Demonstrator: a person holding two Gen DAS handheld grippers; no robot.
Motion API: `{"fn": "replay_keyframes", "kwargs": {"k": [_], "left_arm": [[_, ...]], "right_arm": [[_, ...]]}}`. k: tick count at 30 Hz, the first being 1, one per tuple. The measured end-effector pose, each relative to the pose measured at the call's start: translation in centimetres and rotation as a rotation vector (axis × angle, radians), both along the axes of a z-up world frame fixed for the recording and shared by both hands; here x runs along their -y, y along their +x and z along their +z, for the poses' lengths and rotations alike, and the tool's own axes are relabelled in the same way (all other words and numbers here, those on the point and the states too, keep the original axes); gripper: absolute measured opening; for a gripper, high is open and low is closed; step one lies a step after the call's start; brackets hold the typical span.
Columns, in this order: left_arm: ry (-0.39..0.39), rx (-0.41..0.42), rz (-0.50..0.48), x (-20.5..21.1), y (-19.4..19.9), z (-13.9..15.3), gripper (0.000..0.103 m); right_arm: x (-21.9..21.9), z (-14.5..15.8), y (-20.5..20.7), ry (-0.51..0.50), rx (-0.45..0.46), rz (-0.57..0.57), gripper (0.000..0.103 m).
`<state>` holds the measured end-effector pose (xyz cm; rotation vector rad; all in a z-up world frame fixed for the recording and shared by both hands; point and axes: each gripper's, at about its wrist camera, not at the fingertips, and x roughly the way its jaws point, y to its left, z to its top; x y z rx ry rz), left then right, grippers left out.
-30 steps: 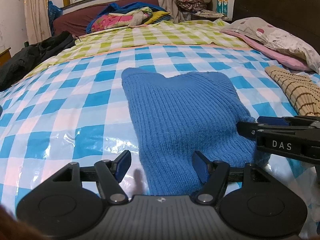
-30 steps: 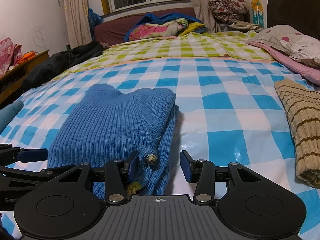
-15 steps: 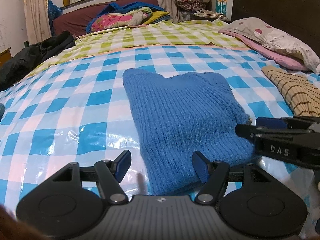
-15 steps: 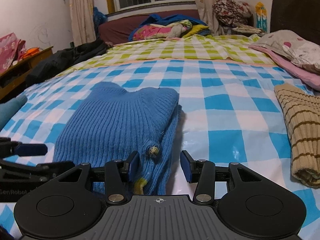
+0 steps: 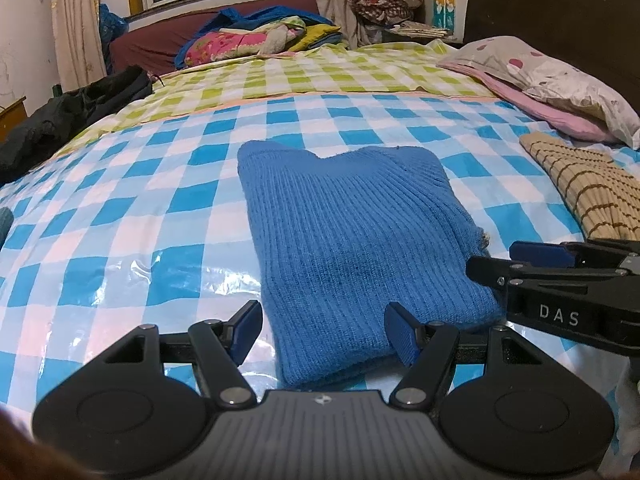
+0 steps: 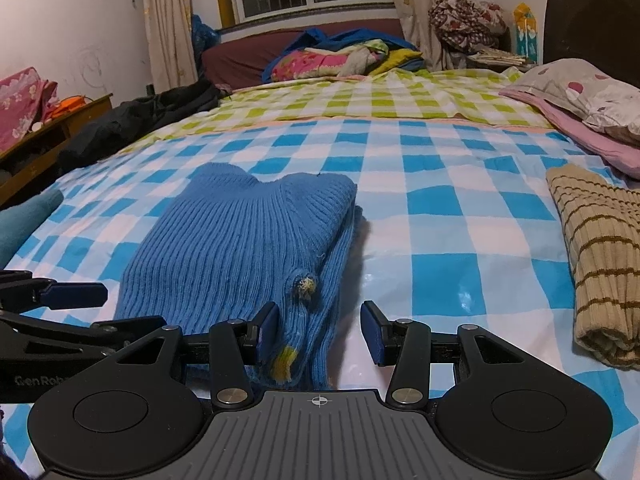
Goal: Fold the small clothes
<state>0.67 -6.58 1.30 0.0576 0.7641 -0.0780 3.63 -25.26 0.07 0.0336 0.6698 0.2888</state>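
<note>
A folded blue ribbed sweater [image 5: 352, 248] lies flat on the blue-and-white checked plastic sheet [image 5: 120, 220] that covers the bed. My left gripper [image 5: 324, 332] is open at the sweater's near left corner, and the hem lies between its fingers without being pinched. In the right wrist view the same sweater [image 6: 240, 248] shows its stacked right edge and a cuff with yellow flecks. There my right gripper [image 6: 319, 334] is open around that edge, with a gap at its right pad. Each gripper shows in the other's view: the right gripper [image 5: 504, 260] and the left gripper [image 6: 100, 310].
A folded beige striped knit [image 6: 600, 264] lies to the right of the sweater. Pillows [image 5: 552, 80] sit at the far right and dark clothes [image 5: 60, 124] at the left edge. A teal garment [image 6: 24, 220] lies at the left. Bright bedding [image 5: 256, 36] is piled by the window.
</note>
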Motion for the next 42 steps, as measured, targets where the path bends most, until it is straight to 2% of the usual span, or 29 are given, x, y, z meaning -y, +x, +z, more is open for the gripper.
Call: {"fn": "replay_keyframes", "kwargs": {"k": [33, 42], "left_arm": [[-0.001, 0.01, 0.016, -0.1, -0.2, 0.0, 0.073], [-0.055, 0.061, 0.037, -2.0, 0.2, 0.9, 0.073]], "right_arm": [[0.4, -0.2, -0.3, 0.007, -0.012, -0.002, 0.045], [2.4, 1.0, 0.1, 0.127, 0.012, -0.083, 0.046]]}}
